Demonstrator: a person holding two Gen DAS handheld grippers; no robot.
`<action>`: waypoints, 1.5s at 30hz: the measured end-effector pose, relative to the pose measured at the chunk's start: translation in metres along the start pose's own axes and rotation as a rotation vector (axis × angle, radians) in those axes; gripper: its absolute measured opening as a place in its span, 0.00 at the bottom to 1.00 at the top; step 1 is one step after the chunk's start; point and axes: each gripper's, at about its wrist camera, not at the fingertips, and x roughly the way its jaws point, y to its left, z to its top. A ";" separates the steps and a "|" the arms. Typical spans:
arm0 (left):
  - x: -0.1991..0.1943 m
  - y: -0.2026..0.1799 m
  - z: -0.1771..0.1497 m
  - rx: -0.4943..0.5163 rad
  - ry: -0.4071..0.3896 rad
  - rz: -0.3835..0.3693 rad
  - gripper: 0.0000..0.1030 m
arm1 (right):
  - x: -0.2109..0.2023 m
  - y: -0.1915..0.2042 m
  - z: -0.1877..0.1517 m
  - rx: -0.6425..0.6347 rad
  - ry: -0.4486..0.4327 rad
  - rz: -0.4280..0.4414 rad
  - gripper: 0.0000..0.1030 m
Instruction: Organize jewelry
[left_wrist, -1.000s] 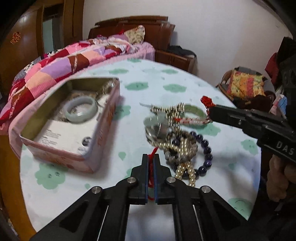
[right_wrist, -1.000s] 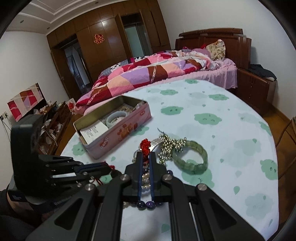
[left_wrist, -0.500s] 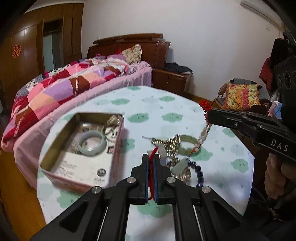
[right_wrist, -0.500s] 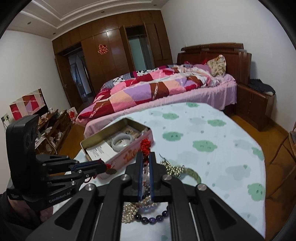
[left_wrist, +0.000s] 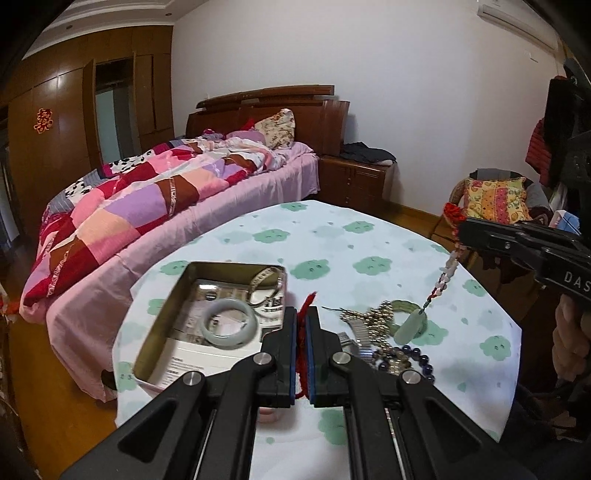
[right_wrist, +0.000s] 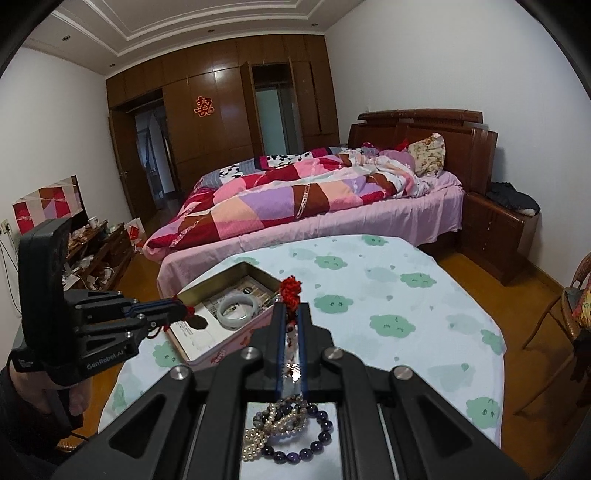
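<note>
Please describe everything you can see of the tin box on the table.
The tin box is a shallow rectangular tin with rounded corners, open and lidless, sitting flat on the cloud-print tablecloth near the table's bed-side edge. Its outside is pink with red printing, its inner walls dull gold metal. Inside lie a pale jade-like bangle, printed paper on the floor, and a patterned band against the far wall. Neither gripper touches it.

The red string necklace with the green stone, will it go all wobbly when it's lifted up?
Probably yes. The red cord necklace hangs limp from the right gripper, so it looks floppy. Its green pendant dangles at the bottom, above the jewelry pile, so it may swing. The left gripper pinches another red bit, which could steady it.
</note>
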 end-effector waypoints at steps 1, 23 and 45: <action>0.001 0.002 0.000 0.002 0.002 0.006 0.03 | 0.001 0.001 0.002 -0.005 0.001 0.000 0.07; 0.017 0.052 0.000 -0.050 0.023 0.094 0.03 | 0.016 0.034 0.029 -0.089 -0.007 0.031 0.07; 0.040 0.101 0.005 -0.121 0.021 0.125 0.03 | 0.066 0.077 0.048 -0.146 0.034 0.111 0.07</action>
